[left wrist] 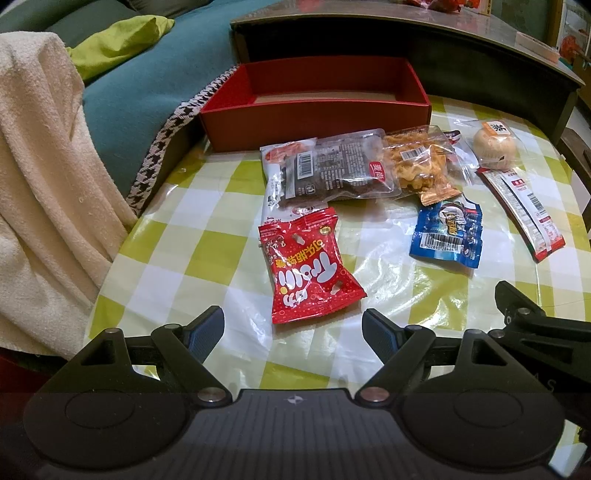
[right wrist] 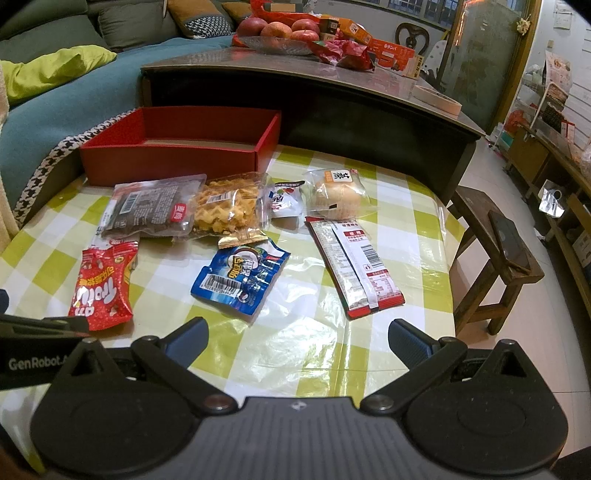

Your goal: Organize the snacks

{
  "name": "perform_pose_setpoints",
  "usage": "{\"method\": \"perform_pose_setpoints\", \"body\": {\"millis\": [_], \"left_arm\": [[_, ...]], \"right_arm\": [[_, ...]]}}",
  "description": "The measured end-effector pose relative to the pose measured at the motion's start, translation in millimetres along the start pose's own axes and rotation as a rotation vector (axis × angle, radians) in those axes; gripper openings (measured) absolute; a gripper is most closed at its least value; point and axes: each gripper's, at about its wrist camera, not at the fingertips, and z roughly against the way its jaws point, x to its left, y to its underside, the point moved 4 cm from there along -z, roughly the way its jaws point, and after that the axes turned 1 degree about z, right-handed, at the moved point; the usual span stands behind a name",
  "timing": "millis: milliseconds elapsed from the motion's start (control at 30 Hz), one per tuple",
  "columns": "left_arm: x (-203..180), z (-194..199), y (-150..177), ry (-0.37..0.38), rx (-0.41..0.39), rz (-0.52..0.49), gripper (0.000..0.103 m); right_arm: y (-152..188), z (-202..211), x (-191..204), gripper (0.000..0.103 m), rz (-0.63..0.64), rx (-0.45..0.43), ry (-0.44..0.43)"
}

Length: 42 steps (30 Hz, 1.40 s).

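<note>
While the checked yellow-and-white tabletop point(left wrist: 207, 236) is carrying everything, the open red box point(left wrist: 314, 122) is sitting at its far edge with nothing showing inside, its front wall just beside the nearest packets. A dark low table point(right wrist: 332, 85) is standing behind it, bearing a dish of apples point(right wrist: 277, 31).

In front of the box a dark packet point(left wrist: 340, 170) is lying partly over a white packet point(left wrist: 277, 177) and touching a clear bag of golden crisps point(left wrist: 417, 162). To the right, a long red-and-white stick pack point(right wrist: 354, 262) is lying flat, with a round wrapped bun point(right wrist: 334, 195) just beyond its far end. A small white pouch point(right wrist: 284, 199) is resting between the crisps and the bun. Nearer, a red gummy bag point(left wrist: 306, 258) and a blue packet point(left wrist: 448, 230) are lying well apart from each other.

The left hand-held gripper point(left wrist: 293, 328) is hovering just short of the red gummy bag, its jaws standing apart and clamping nothing. The right hand-held gripper point(right wrist: 297, 338) is hovering over bare cloth, its jaws likewise spread wide and holding nothing.
</note>
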Motion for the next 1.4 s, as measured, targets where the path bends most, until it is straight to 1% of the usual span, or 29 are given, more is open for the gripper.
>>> {"method": "perform_pose_setpoints", "body": {"millis": [267, 400, 500, 567, 667, 867, 900, 933, 1000, 1033, 1100, 1167, 1233, 1267, 1333, 1367, 1400], "left_arm": [[-0.1, -3.4, 1.0, 0.001, 0.012, -0.001, 0.086], [-1.2, -13.5, 4.3, 0.027, 0.060, 0.007, 0.085], [-5.9, -17.5, 6.1, 0.006, 0.065, -0.017, 0.082], [-6.9, -23.6, 7.6, 0.000, 0.081, -0.021, 0.082], [-4.8, -37.3, 11.1, 0.015, 0.129, -0.017, 0.084], [-2.5, -60.2, 19.1, -0.001, 0.183, -0.024, 0.084], [-2.4, -63.3, 20.5, -0.002, 0.189, -0.028, 0.086], [-0.6, -65.9, 21.6, -0.002, 0.192, -0.026, 0.091], [5.2, -68.8, 21.5, 0.005, 0.194, -0.012, 0.094], [8.4, -70.8, 22.0, 0.013, 0.200, 0.001, 0.098], [11.2, -75.2, 23.5, -0.007, 0.202, 0.004, 0.103], [12.1, -76.0, 24.7, 0.004, 0.192, 0.007, 0.103], [15.6, -77.4, 26.3, 0.025, 0.191, 0.032, 0.103], [19.7, -79.0, 27.7, 0.047, 0.191, 0.060, 0.103], [33.7, -84.7, 34.3, 0.110, 0.201, 0.178, 0.103], [36.1, -85.0, 34.6, 0.111, 0.185, 0.184, 0.103], [32.8, -85.1, 33.9, 0.099, 0.190, 0.165, 0.103]], "right_arm": [[1.2, -1.6, 0.2, 0.103, 0.005, 0.003, 0.003], [5.1, -7.6, 1.6, 0.103, 0.019, 0.019, 0.001], [7.2, -14.2, 4.2, 0.103, 0.024, 0.046, 0.002], [8.8, -19.9, 5.5, 0.103, 0.021, 0.065, 0.002], [12.7, -30.0, 8.8, 0.103, 0.034, 0.097, -0.002], [21.8, -47.9, 17.5, 0.103, 0.069, 0.145, -0.010], [23.0, -50.6, 19.5, 0.103, 0.075, 0.153, -0.014], [25.5, -54.2, 21.6, 0.103, 0.086, 0.165, -0.015], [29.6, -60.2, 22.6, 0.103, 0.095, 0.183, -0.017], [29.7, -61.1, 21.2, 0.103, 0.085, 0.181, -0.023], [28.5, -62.8, 19.9, 0.103, 0.073, 0.188, -0.037], [30.6, -64.2, 16.9, 0.103, 0.049, 0.195, -0.044], [32.1, -66.6, 10.0, 0.103, -0.030, 0.219, -0.061], [32.0, -67.1, 9.1, 0.103, -0.031, 0.217, -0.068], [32.9, -66.5, 10.8, 0.103, -0.012, 0.204, -0.068], [34.1, -66.3, 10.7, 0.103, -0.016, 0.198, -0.069], [34.4, -65.8, 11.2, 0.103, -0.017, 0.196, -0.068]]}}
